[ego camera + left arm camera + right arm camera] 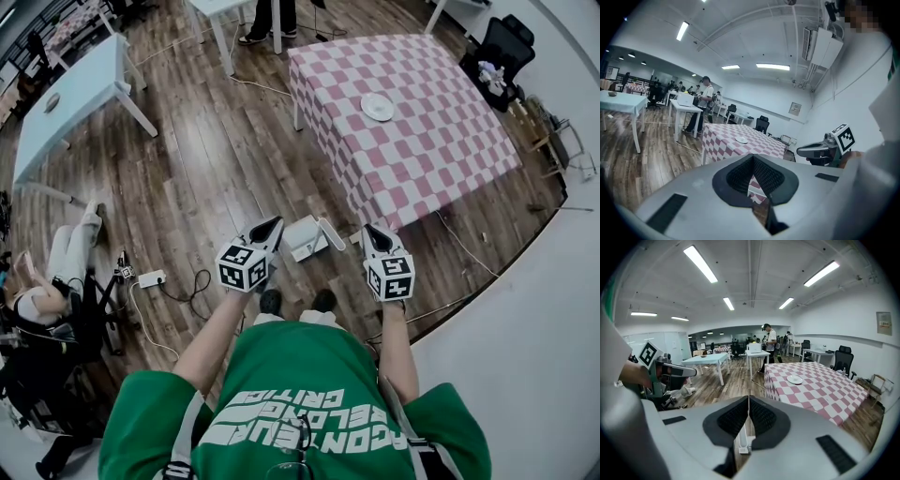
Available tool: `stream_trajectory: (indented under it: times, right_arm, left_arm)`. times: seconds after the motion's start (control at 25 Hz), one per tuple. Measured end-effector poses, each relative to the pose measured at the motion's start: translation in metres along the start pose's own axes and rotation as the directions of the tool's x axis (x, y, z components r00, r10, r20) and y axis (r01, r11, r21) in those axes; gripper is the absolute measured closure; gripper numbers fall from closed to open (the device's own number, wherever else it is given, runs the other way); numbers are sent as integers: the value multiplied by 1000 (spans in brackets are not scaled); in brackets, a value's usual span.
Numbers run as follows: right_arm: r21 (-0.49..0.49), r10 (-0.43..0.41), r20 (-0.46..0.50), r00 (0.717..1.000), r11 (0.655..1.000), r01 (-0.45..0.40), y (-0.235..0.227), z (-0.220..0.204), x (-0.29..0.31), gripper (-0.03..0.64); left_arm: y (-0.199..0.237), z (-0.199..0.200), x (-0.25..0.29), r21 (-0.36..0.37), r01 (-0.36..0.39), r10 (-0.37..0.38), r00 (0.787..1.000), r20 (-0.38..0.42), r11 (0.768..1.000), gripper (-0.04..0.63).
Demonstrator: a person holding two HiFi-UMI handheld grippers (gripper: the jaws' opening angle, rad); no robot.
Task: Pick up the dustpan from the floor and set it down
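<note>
Dustpan [307, 238] on floor [206, 169] between left tool [274, 223] and right tool [373, 229]; both tools' jaws together

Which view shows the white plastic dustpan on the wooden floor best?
The head view: it shows the white plastic dustpan nearly whole from above. The right gripper view shows only what seems a pale strip of it below the jaws; in the left gripper view I cannot make it out.

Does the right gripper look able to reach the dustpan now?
Probably yes: nothing lies between the right gripper and the dustpan on the floor, but its jaws are shut and must open.
</note>
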State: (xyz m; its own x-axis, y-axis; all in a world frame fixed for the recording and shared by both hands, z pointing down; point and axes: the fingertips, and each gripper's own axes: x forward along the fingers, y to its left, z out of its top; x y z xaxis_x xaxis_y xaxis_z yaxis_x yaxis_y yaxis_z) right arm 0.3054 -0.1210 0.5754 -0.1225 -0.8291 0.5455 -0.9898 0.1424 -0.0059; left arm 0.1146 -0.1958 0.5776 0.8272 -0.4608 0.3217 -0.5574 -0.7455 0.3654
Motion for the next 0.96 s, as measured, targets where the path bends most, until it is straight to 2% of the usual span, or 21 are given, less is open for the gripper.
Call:
stream_trajectory:
  times: [0.96]
  right_arm:
    - [-17, -12, -18, 1000, 1000, 12, -1, -11, 2, 601]
  left_arm:
    - [1, -5, 1, 15, -3, 3, 1000, -6, 1000, 592]
